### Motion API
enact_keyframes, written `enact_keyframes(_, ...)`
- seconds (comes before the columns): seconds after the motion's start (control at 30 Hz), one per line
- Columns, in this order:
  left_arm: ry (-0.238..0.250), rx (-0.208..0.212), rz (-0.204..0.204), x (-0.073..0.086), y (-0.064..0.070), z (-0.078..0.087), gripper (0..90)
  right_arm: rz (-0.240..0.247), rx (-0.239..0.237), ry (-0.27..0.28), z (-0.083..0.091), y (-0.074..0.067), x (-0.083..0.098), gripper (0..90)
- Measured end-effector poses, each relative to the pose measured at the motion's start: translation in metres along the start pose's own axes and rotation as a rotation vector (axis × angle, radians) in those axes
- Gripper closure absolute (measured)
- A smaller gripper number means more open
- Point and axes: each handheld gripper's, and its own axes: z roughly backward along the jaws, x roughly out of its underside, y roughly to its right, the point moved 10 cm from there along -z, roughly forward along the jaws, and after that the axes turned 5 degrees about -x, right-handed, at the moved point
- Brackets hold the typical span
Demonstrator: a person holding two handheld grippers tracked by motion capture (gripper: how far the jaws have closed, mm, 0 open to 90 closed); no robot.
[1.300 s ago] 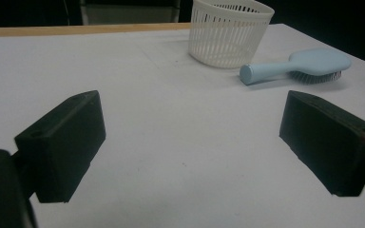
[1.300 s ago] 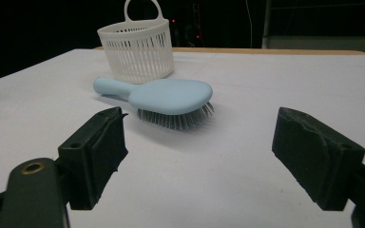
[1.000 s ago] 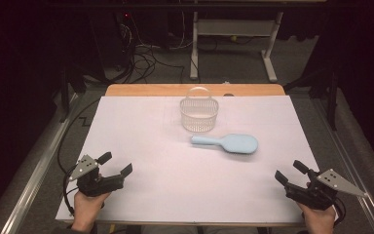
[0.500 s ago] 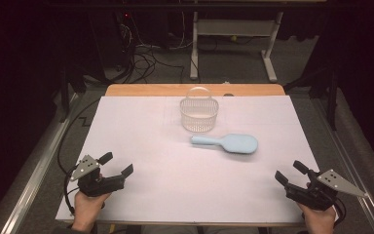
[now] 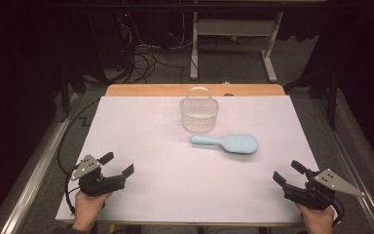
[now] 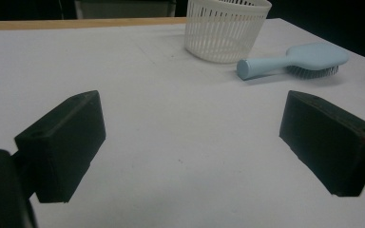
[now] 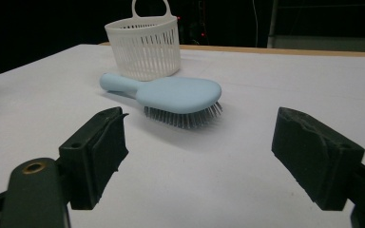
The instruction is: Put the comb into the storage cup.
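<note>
Right gripper view: spread right hand-held gripper (image 7: 197,156) facing pale blue plastic hairbrush (image 7: 171,97); smooth domed back likely slipping from a shallow pinch.

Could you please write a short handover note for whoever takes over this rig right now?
Left gripper: open, holding nothing, at the near left of the table.
Right gripper: open, holding nothing, at the near right.
Light blue hairbrush: lying bristles down mid-table, handle pointing left, just in front of the white basket.
Basket: upright, looks empty.
Done: nothing handled yet.
Left: probably pick up the hairbrush and put it in the basket.
</note>
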Motion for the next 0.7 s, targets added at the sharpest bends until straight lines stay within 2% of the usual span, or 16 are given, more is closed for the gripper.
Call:
enact_keyframes(0.37,0.001,-0.001,0.005,0.0003,-0.0004,-0.0008,7.0,0.022,-0.022,0.008,-0.0072,-0.0062,-0.0037,21.0)
enact_keyframes(0.7,0.003,-0.001,0.019,0.0001,-0.0012,-0.0012,7.0,0.008,-0.026,0.020,-0.0093,-0.0069,-0.0063,21.4)
